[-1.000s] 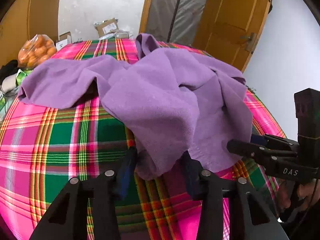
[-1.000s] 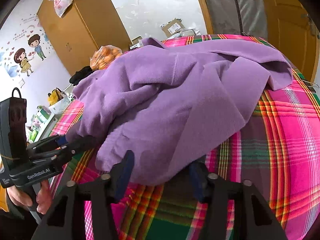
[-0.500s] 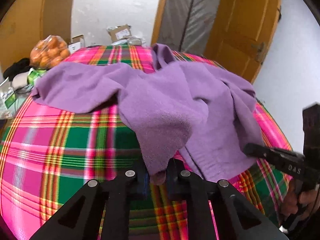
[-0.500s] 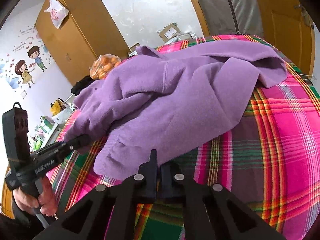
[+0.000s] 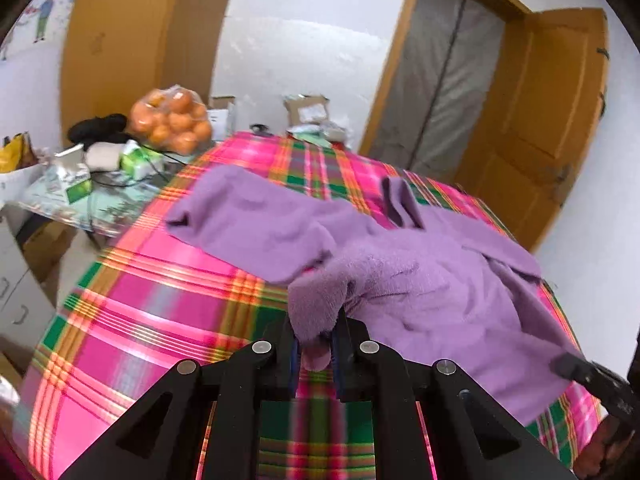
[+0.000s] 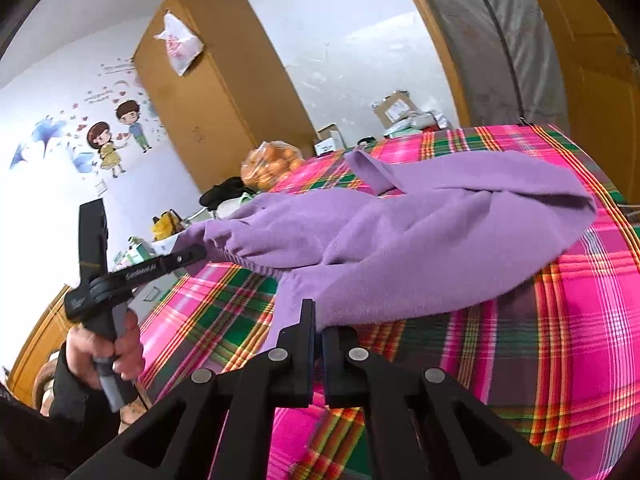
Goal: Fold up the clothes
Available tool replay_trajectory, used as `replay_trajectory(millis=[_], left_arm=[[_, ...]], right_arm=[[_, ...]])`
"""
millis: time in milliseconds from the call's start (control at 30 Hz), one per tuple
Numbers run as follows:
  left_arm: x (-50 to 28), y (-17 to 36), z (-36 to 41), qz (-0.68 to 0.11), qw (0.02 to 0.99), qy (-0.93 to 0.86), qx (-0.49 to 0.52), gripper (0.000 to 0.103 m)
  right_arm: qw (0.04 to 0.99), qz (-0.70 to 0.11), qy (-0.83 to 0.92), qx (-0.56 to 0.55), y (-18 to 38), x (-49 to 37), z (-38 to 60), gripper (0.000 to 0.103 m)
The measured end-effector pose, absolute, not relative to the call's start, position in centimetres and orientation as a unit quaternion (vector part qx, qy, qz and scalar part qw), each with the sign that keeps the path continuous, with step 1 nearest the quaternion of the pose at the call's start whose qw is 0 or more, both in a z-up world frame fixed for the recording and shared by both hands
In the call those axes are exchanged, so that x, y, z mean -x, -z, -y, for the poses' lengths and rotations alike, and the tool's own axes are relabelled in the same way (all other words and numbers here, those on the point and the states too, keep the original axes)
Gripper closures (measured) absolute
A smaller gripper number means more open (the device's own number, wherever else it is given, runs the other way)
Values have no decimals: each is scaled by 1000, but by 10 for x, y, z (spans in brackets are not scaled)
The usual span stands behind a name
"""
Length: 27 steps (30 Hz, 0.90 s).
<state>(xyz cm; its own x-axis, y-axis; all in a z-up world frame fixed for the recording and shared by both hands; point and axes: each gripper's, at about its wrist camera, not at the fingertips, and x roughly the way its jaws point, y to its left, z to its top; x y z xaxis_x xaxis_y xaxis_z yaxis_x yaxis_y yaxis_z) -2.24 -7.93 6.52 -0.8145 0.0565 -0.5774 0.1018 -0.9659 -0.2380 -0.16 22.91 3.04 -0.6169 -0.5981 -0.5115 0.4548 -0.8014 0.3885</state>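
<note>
Two handheld grippers, both clamped on one garment.

Item 1: purple fleece garment [image 5: 420, 280], lying rumpled across the middle and right of the left wrist view on a pink, green and yellow plaid cloth [image 5: 152, 312]; one sleeve stretches toward centre left.

Item 2: left gripper [image 5: 314, 344], lower centre of its own view, jaws nearly together with a bunched fold of the fleece pinched between the pads. It also shows at centre left of the right wrist view, biting the garment's gathered hem, with a hand [image 6: 116, 354] around its handle.

Item 3: right gripper [image 6: 318, 330], lower centre of its own view, jaws closed tight on a thin edge of the fleece.

Sundries, upper left of the left wrist view: bag of oranges [image 5: 172, 122]; wooden wardrobe [image 5: 120, 40]. Upper right: wooden door [image 5: 552, 120].
</note>
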Motion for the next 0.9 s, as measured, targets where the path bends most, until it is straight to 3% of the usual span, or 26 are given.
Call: replay_trajectory(millis=[567,900], left_arm=[[34,-65,136,-99,108,942,-300,91],[41,-47,184,-142,166,922,-320,91]], right_arm=[[371,45,848,-375,-3,-3,-178,100],[422,-11,808,-410,14,-10,-132,96]])
